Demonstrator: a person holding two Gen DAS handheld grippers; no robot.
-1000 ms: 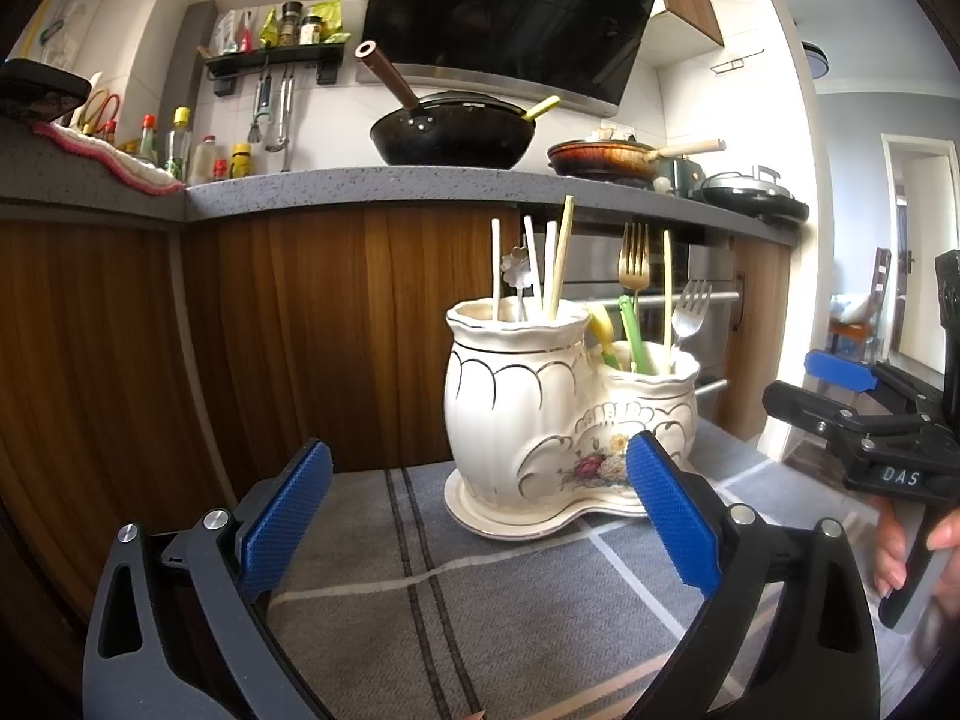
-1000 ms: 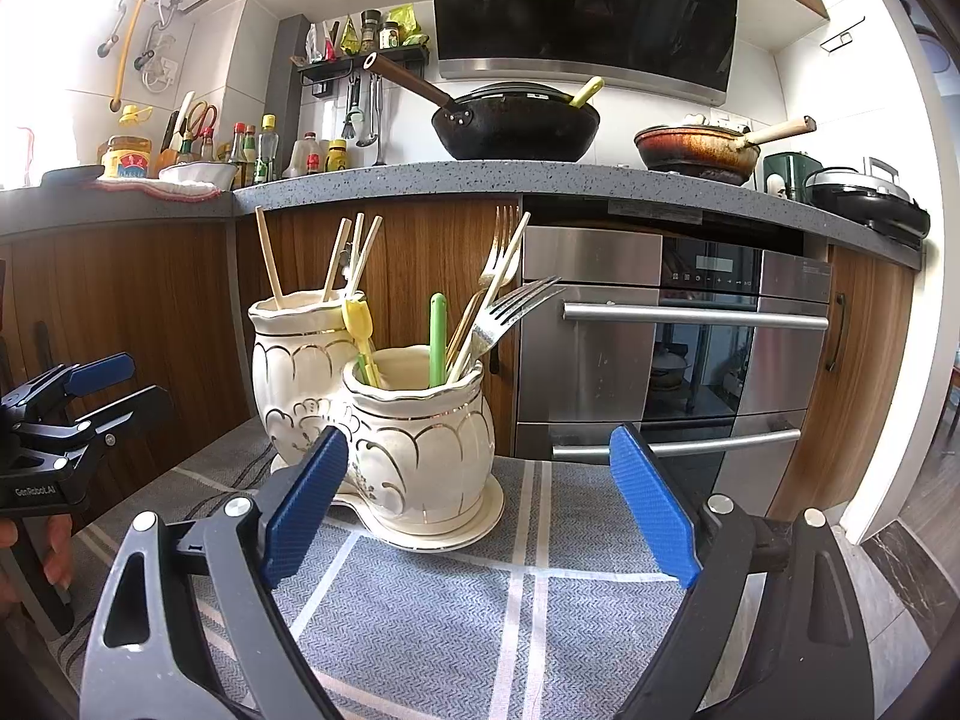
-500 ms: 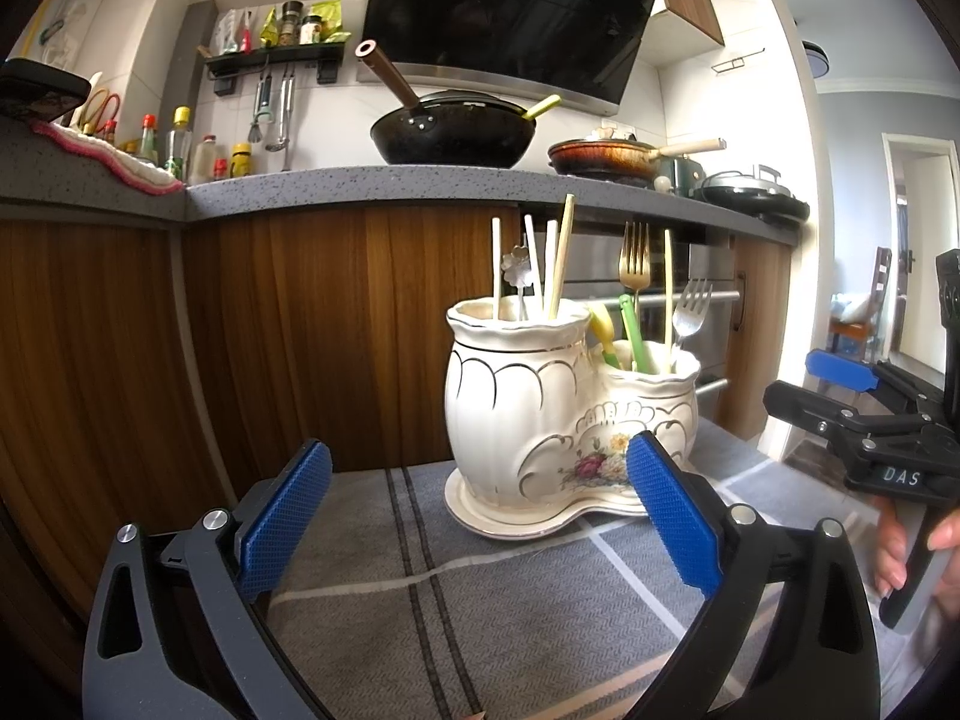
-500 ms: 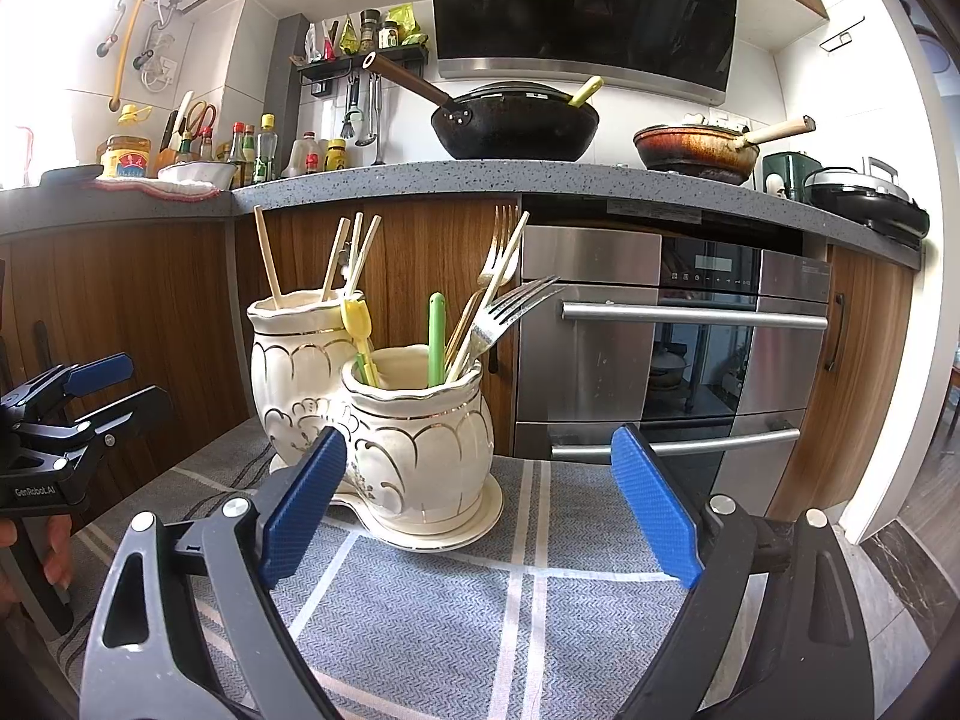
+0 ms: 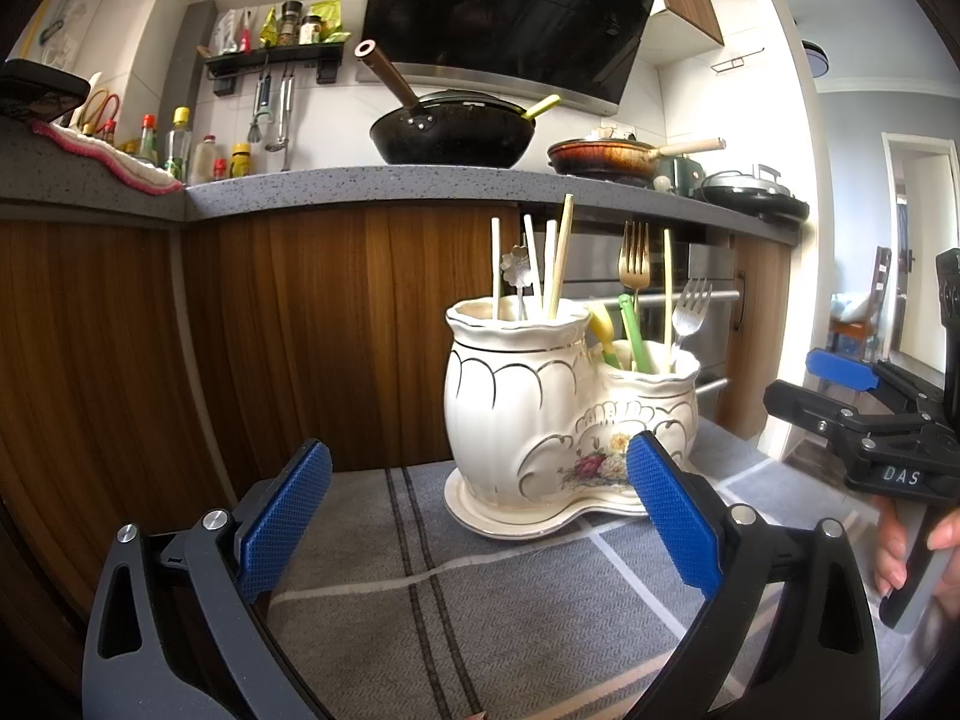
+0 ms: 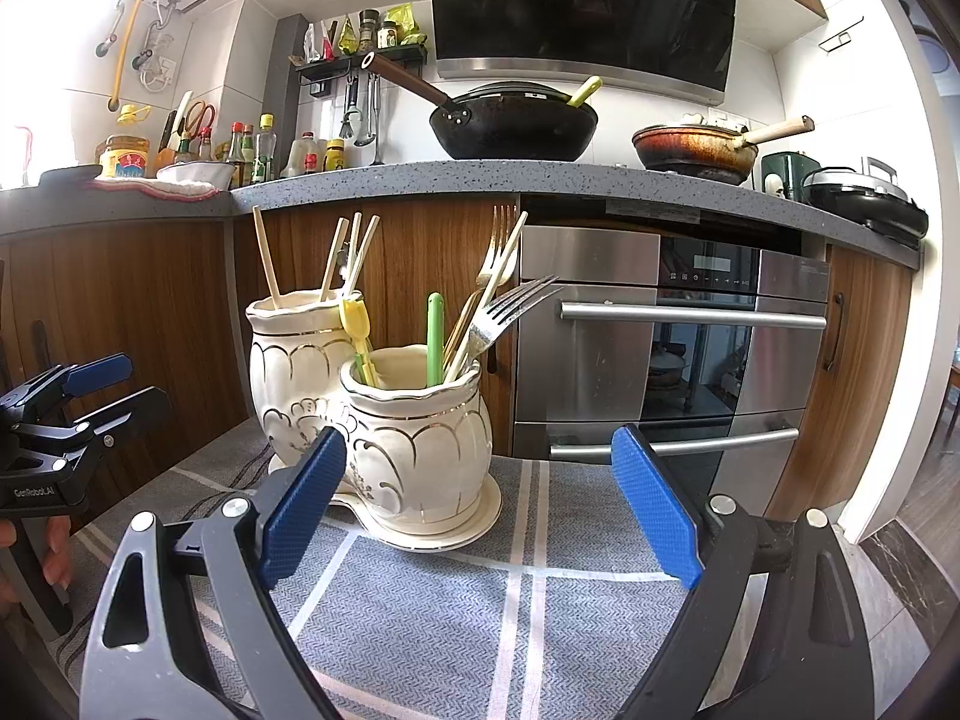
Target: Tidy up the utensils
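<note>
Nothing moved; both left tongs (image 5: 477, 516) and right tongs (image 6: 480, 504) stay spread, empty, facing holder (image 5: 540, 414)

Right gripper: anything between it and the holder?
Nothing; only bare grey cloth between the right gripper and the holder, per the right wrist view.

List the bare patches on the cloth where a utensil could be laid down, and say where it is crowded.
Free: grey cloth between the right gripper and ceramic holder, and cloth left of the holder near the left gripper. Crowded: both holder pots, full of chopsticks and forks.
</note>
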